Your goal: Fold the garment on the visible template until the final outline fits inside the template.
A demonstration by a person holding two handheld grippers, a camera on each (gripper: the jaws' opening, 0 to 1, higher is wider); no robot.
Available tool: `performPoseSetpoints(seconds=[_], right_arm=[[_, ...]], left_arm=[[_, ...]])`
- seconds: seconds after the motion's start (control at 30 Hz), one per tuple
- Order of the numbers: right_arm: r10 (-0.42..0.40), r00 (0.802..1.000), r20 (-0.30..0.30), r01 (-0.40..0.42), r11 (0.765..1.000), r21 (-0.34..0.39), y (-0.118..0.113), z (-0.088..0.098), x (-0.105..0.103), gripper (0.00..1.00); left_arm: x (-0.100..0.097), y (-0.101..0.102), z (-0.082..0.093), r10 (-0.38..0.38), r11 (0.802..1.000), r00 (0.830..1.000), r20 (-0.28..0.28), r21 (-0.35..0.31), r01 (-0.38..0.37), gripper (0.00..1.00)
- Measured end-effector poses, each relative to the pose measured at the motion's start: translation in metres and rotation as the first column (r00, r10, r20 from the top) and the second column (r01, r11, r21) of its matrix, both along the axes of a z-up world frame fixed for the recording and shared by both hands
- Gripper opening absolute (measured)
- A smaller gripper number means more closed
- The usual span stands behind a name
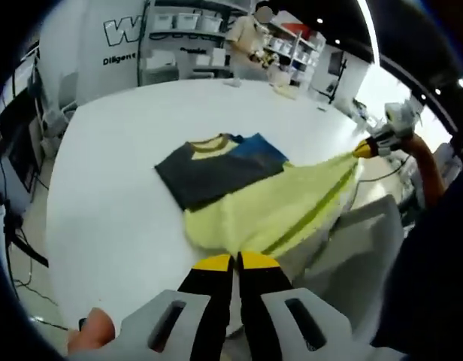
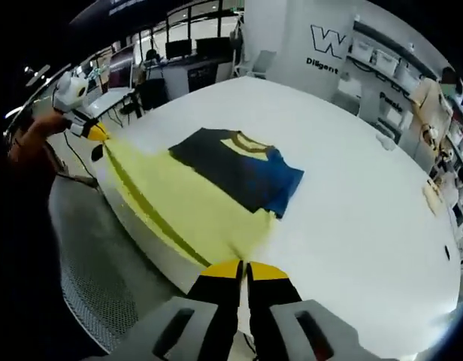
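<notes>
Both sets of jaws are pressed together, each pinching a corner of the yellow hem of the garment [image 1: 254, 203]: left gripper [image 1: 234, 261] has one bottom corner, right gripper [image 2: 245, 268] the other, w/ the hem pulled taut btwn them past the edge of the white surface [image 1: 119, 188]. Rest of the shirt (dark grey chest, blue sleeve, yellow collar) lies flat on the surface, collar end away from the grippers. A person [image 1: 250, 37] stands by shelves [image 1: 186, 30] at the far side.

Garment [image 1: 261, 203] on desk [image 1: 119, 188], hem over near edge, stretched between both grippers; shelves [image 1: 186, 30] far behind.
</notes>
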State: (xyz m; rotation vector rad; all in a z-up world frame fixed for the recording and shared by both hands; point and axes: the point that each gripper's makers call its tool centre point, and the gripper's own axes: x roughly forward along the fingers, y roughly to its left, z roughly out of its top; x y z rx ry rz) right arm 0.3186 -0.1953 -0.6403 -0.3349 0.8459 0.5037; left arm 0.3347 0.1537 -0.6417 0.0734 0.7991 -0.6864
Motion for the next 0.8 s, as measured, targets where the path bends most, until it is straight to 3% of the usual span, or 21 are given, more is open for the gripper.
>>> performPoseSetpoints(seconds=[0.13,0.27,0.47,0.8], right_arm=[[-0.004,0.998,0.055,0.005,1.000,-0.014,-0.001,0.017,0.033,0.00],[-0.005,0.996,0.088,0.008,1.000,-0.027,-0.003,0.028,0.064,0.00],[-0.013,0.993,0.120,0.019,0.998,-0.054,-0.006,0.031,0.101,0.00],[-0.025,0.982,0.186,0.039,0.997,-0.073,-0.007,0.026,0.176,0.00]], left_arm=[[0.031,-0.003,0.015,0.025,1.000,0.998,0.059,-0.018,-0.024,0.00],[0.060,-0.003,0.019,0.059,0.998,0.995,0.084,-0.039,-0.056,0.00],[0.101,-0.007,0.024,0.109,0.992,0.987,0.116,-0.072,-0.102,0.00],[0.178,-0.004,0.019,0.173,0.984,0.970,0.168,-0.062,-0.165,0.00]])
